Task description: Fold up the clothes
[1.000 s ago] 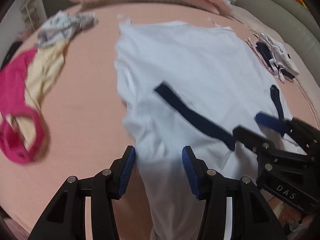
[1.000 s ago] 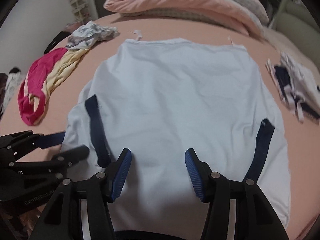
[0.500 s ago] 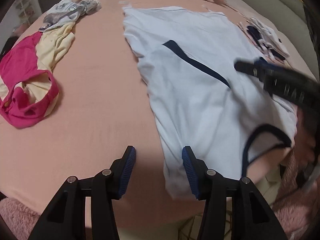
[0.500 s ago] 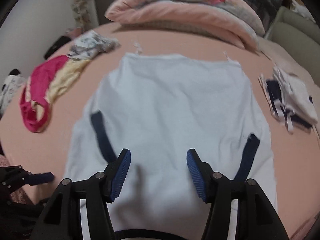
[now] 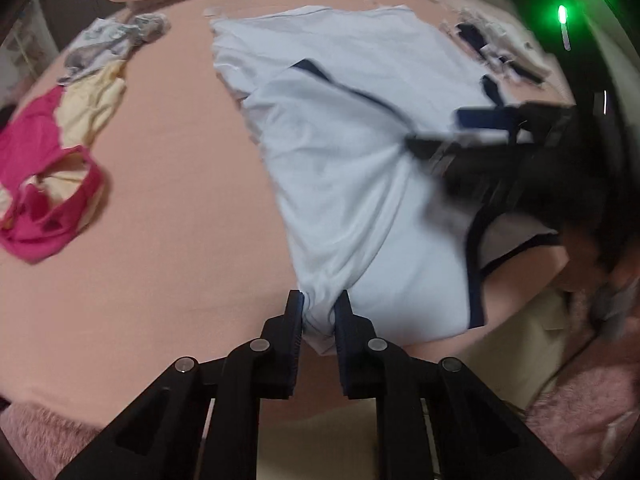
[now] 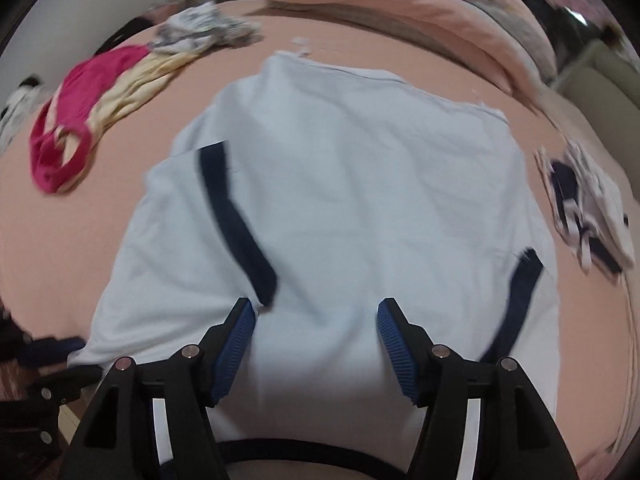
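Your left gripper (image 5: 319, 312) is closing on the shirt (image 5: 352, 184) at its near left shoulder corner — cloth bunches between the pads, ready to carry a fold. Your right gripper (image 6: 316, 324) is opening over the shirt — spread flat on the bed (image 5: 180, 184).

**Soft light, smeared edges**

My wrist cameras catch dim, even indoor light. Fisheye bends the bed (image 5: 168, 184) and blackens the corners. My right gripper (image 5: 472, 136) smears with motion blur; a green lamp (image 5: 562, 14) flares.
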Motion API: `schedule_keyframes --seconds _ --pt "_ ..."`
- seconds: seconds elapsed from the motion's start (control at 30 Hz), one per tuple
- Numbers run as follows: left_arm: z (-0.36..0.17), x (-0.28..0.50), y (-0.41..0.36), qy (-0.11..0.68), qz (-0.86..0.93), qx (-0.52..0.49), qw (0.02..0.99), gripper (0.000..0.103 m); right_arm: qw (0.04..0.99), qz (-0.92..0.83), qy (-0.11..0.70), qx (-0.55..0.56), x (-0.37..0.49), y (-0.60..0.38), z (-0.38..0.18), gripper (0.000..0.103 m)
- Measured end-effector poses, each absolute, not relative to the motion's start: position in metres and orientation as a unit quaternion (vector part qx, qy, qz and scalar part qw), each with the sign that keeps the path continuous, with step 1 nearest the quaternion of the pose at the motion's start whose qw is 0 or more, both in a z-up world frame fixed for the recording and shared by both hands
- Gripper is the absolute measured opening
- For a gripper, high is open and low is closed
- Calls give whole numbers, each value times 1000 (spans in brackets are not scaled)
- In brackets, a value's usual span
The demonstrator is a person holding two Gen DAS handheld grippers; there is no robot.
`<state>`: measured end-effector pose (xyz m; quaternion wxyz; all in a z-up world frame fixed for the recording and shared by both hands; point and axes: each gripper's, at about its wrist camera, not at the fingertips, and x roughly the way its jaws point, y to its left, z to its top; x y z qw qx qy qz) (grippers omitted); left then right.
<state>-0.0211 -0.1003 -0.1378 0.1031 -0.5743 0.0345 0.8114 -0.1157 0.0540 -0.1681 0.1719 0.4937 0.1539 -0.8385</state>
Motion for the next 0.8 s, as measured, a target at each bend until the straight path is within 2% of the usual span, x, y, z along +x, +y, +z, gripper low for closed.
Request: schedule_keyframes --seconds 0.23,0.3,0.33,0.37,0.4,0.63,0.8 --pt "-122 -11 -115 -13 787 -604 120 12 155 -837 125 509 -124 71 -168 62" --pt "-113 -11 -120 -29 794 -595 120 17 148 -837 134 510 -122 73 -166 62" --pt "-110 -12 -123 -27 802 -587 112 28 141 -837 141 511 -120 75 -166 62" --pt "-110 -14 -124 -26 807 -580 107 43 138 -837 139 512 -121 78 -163 62" --pt "-110 -18 -126 -27 811 -575 106 48 136 -837 137 513 -123 82 -160 62" --pt "-128 -40 -116 -20 814 -570 111 48 108 -861 98 487 -127 152 -108 63" --pt "-146 -36 -96 -9 819 -563 110 48 61 -861 36 504 -119 242 -123 65"
